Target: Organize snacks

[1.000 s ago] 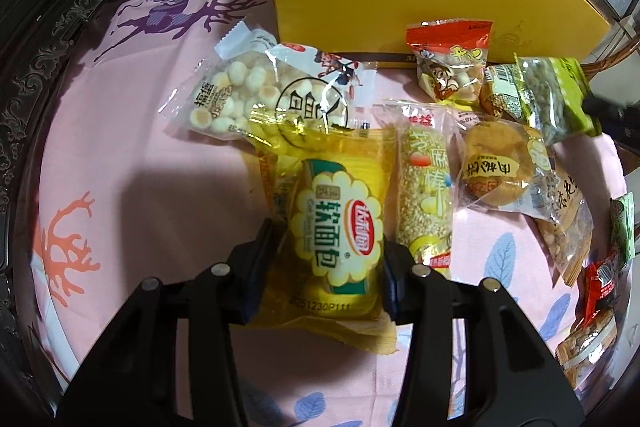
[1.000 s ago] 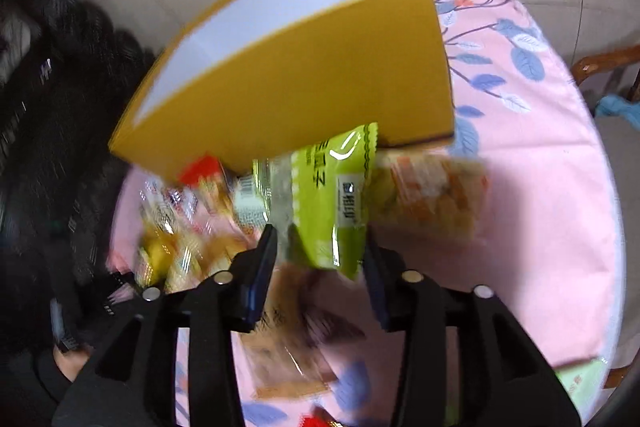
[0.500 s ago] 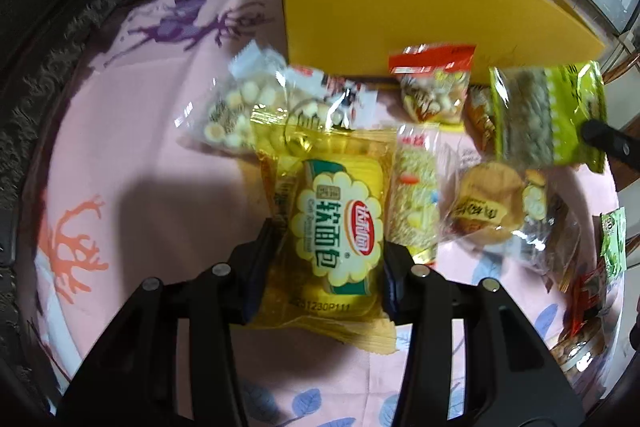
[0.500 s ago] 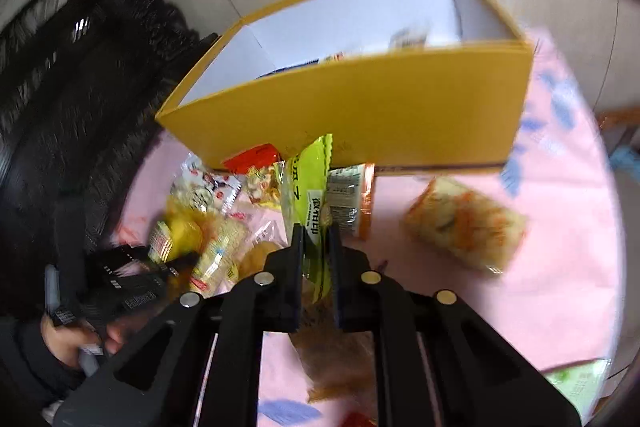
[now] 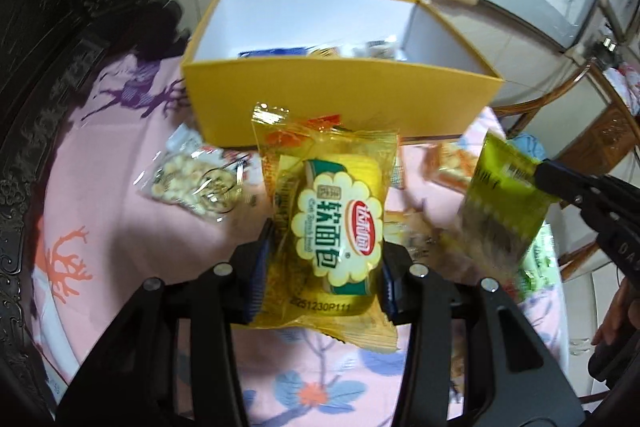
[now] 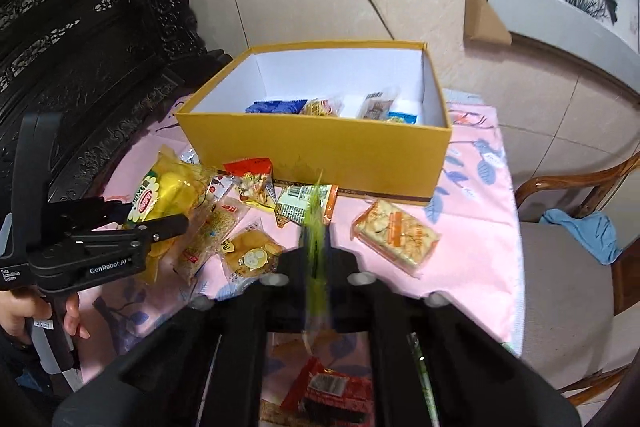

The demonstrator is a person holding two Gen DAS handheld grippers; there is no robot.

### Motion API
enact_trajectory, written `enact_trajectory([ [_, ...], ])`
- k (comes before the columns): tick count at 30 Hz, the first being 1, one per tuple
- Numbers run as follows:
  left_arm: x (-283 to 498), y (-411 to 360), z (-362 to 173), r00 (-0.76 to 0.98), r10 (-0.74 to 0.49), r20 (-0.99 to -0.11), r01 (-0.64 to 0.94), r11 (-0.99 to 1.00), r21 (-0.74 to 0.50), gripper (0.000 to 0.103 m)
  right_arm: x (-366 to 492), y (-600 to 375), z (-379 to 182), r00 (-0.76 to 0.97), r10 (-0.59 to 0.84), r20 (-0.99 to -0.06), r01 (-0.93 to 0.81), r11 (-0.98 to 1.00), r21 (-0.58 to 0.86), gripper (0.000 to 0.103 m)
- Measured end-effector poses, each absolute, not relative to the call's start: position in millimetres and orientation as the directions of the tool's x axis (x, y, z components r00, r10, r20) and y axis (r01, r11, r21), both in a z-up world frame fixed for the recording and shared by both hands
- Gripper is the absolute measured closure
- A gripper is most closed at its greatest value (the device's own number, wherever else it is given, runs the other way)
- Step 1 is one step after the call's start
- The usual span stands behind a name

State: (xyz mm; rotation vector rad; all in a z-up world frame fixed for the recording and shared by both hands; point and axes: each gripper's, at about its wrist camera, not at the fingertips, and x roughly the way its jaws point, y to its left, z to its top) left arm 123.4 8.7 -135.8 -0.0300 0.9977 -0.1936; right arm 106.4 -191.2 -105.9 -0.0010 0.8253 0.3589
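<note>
Left gripper (image 5: 322,267): clamped on the yellow bread packet (image 5: 336,223), which is held above the worktop (image 5: 120,227), in front of the yellow box (image 5: 340,99).
Right gripper (image 6: 316,259): pinched fully together on the edge of the green snack packet (image 5: 500,211), which is seen edge-on between the fingers and held clear of the worktop.
Yellow box: open-topped, set at the far side of the worktop; several packets are lying inside.
Remaining snacks: the cracker packet (image 6: 394,233) and other packets are spread on the pink cloth (image 6: 480,227) before the box.
</note>
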Motion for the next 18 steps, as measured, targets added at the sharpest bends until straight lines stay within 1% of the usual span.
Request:
enact_trajectory([
  [3,123.1,1.4,-137.4,0.516,-0.187,-0.836,0.163,0.979,-0.118,0.059,110.4,-193.6,-116.6,0.572,0.312,-0.759,-0.306,0.939,0.156,0.103],
  [6,119.1,-0.9,-140.4,0.504,-0.195,-0.841,0.165,0.978,-0.128,0.059,111.3,-196.3,-134.4,0.508,0.349,-0.788,-0.293,0.93,0.223,0.101],
  [8,117.0,-1.5,-142.6,0.5,-0.196,-0.843,0.166,0.978,-0.129,0.059,109.9,-195.7,-146.2,0.453,0.403,-0.795,-0.297,0.909,0.292,0.101],
  [9,116.2,-0.6,-143.8,0.496,-0.197,-0.845,0.167,0.977,-0.13,0.059,107.7,-194.2,-150.0,0.438,0.416,-0.797,-0.299,0.904,0.307,0.099],
  [10,113.3,-1.4,-145.2,0.493,-0.197,-0.848,0.167,0.977,-0.13,0.059,106.4,-190.6,-155.4,0.417,0.423,-0.805,-0.304,0.899,0.314,0.097],
  [13,109.7,-2.3,-153.1,0.467,-0.195,-0.863,0.172,0.977,-0.128,0.059,103.5,-182.0,-171.6,0.368,0.429,-0.825,-0.306,0.894,0.328,0.097],
  [14,107.2,-2.4,-155.4,0.461,-0.194,-0.866,0.173,0.977,-0.127,0.059,104.0,-180.2,-178.1,0.343,0.432,-0.834,-0.297,0.892,0.34,0.09],
  [15,105.0,-2.1,-156.4,0.459,-0.194,-0.867,0.174,0.977,-0.127,0.059,105.2,-178.3,-183.2,0.32,0.432,-0.843,-0.288,0.892,0.348,0.077],
  [17,97.7,0.1,-160.9,0.451,-0.191,-0.872,0.176,0.977,-0.123,0.059,103.9,-178.6,-188.0,0.298,0.457,-0.838,-0.266,0.883,0.387,0.069],
  [18,94.2,1.2,-162.7,0.446,-0.189,-0.875,0.177,0.977,-0.12,0.059,102.5,-179.1,-188.1,0.291,0.473,-0.832,-0.265,0.875,0.405,0.069],
])
